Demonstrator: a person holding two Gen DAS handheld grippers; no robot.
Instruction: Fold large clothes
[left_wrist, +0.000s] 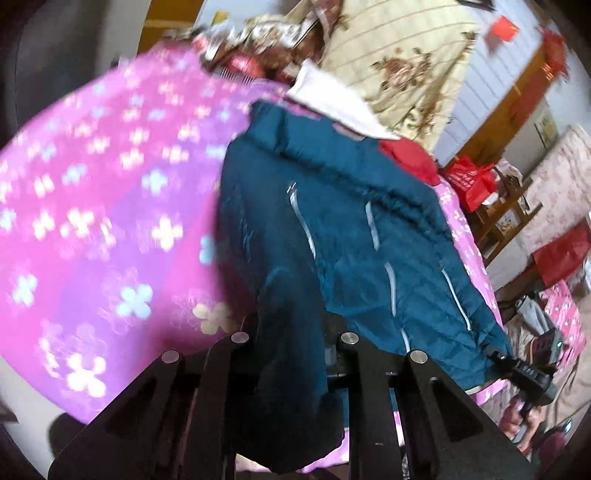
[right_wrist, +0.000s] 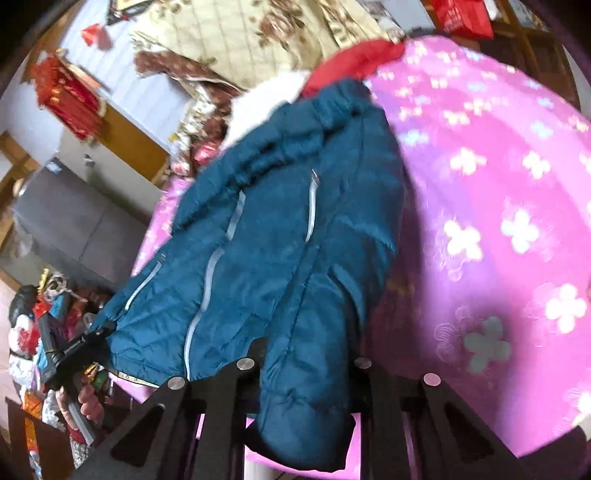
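Operator: Bedding first: I see a pink floral bedspread (left_wrist: 110, 206) covering the bed, with a cream flower-print quilt (left_wrist: 399, 62) piled beyond the far end of my left fingers (left_wrist: 236, 354). Red bags (left_wrist: 472, 181) sit on wooden shelving off to the right of those fingers.

Checker: Task item position?

Operator: I read the teal padded jacket (left_wrist: 351, 229) lying spread on the bedspread, directly ahead of both sets of fingers, collar end away from them. A white garment (left_wrist: 332, 103) and a red garment (left_wrist: 406, 155) lie just past its collar.

Checker: Left gripper state?

Operator: On my left gripper (left_wrist: 291, 350), one sleeve runs down between the fingers and hangs below them. The fingers sit narrow, pressed on that sleeve cloth.

Checker: Right gripper state?

Operator: On my right gripper (right_wrist: 306, 365), the other sleeve (right_wrist: 306, 398) passes between the right fingers (right_wrist: 373, 373) and droops toward the camera. I report them closed down on it as well.

Checker: Cross-view check?

Operator: From the left wrist view, the right gripper appears right of the left fingers, at the jacket's hem corner. From the right wrist view, the left gripper (right_wrist: 83, 343) appears left of the right fingers at the opposite hem corner, with the hand (right_wrist: 86, 402) on its grip.
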